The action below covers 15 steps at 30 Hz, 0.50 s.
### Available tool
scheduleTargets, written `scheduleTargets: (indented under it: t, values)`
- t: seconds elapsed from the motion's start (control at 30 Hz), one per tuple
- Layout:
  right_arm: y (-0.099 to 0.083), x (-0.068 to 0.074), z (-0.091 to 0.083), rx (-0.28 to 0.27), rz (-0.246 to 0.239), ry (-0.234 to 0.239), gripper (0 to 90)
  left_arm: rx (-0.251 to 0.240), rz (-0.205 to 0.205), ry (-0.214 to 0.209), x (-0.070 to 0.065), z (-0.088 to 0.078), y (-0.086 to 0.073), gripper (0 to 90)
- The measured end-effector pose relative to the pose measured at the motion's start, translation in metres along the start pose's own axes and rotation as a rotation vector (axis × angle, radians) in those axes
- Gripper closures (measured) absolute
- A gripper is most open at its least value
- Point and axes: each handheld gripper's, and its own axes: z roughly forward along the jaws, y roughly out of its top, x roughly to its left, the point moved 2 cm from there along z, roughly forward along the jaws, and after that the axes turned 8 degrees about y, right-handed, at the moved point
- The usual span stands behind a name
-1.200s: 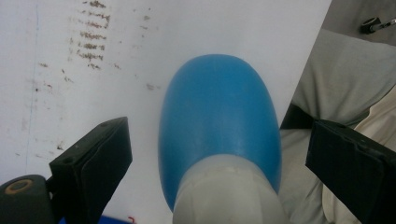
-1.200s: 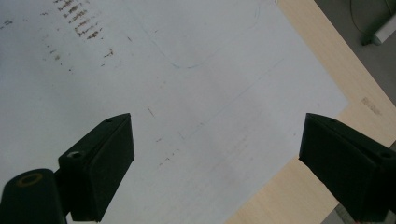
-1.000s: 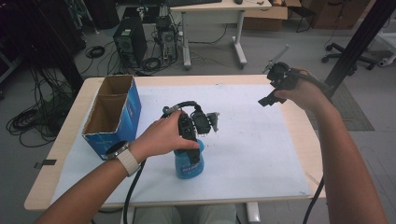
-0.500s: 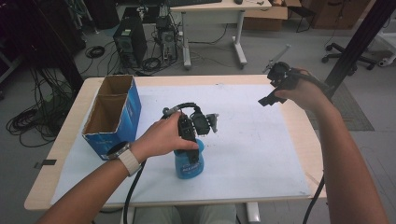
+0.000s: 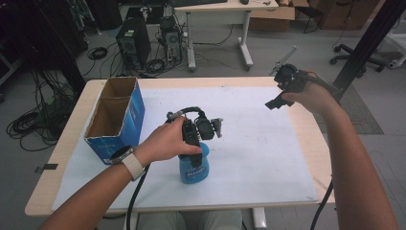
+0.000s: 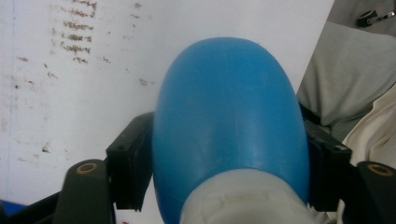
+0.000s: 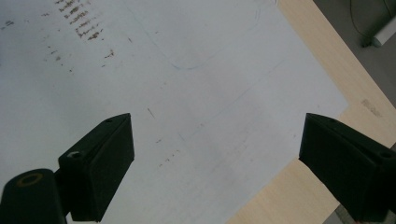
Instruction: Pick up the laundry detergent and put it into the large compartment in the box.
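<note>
Even indoor light, soft focus up close.

From my high view the white sheet (image 5: 249,143) reads bright and evenly lit, with faint shadows and a dim room behind. In my left gripper view the blue bottle (image 6: 229,121) is slightly blurred, with gentle sheen; the right gripper view is mildly soft.

A light wooden table (image 5: 301,129) with rounded corners fills the middle of the high view. A large white sheet (image 5: 258,143) covers most of its top, leaving bare wood along the edges; the sheet is scuffed with faint brown marks. At the left of the frame an open blue cardboard box (image 5: 117,117) stands on the sheet. Near the centre, slightly below, a blue bottle (image 5: 194,167) stands upright on it.
</note>
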Motion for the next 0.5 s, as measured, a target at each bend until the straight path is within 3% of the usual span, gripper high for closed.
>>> scheduleTargets:
  t: [0.5]
  values:
    - [0.0000,0.0001,0.0010,0.004,0.000,0.001,10.1,-0.006,-0.002,-0.010,0.0000,-0.0003,-0.0007,36.5]
